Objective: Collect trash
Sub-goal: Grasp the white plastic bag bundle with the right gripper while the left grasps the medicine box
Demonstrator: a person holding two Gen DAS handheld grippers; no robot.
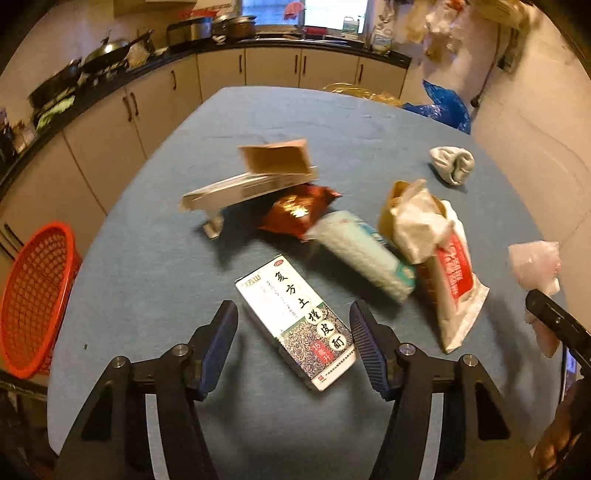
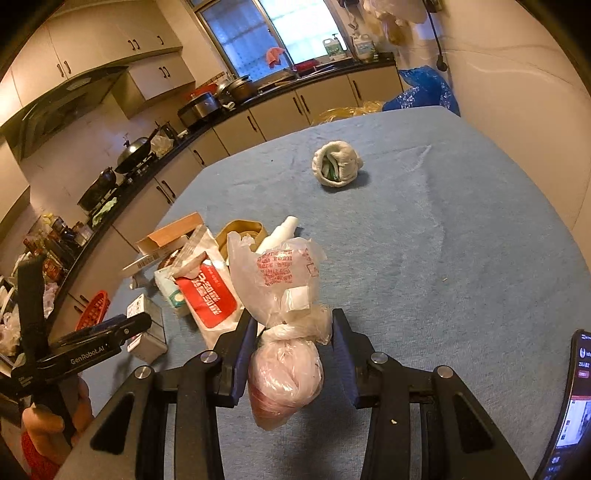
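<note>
Both hand-held grippers differ: right [image 2: 293, 354] clamps plastic bag [image 2: 284, 295], left [image 1: 293, 343] straddles box [image 1: 299, 317].

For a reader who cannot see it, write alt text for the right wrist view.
The right gripper is shut on a knotted plastic bag above a blue tablecloth. A litter pile lies left, a rolled sock beyond.

Home kitchen: cabinets [image 1: 273, 66] under dark counter [image 1: 110, 79], woks [image 1: 105, 51], range hood [image 2: 62, 107] above, window [image 2: 295, 26].
</note>
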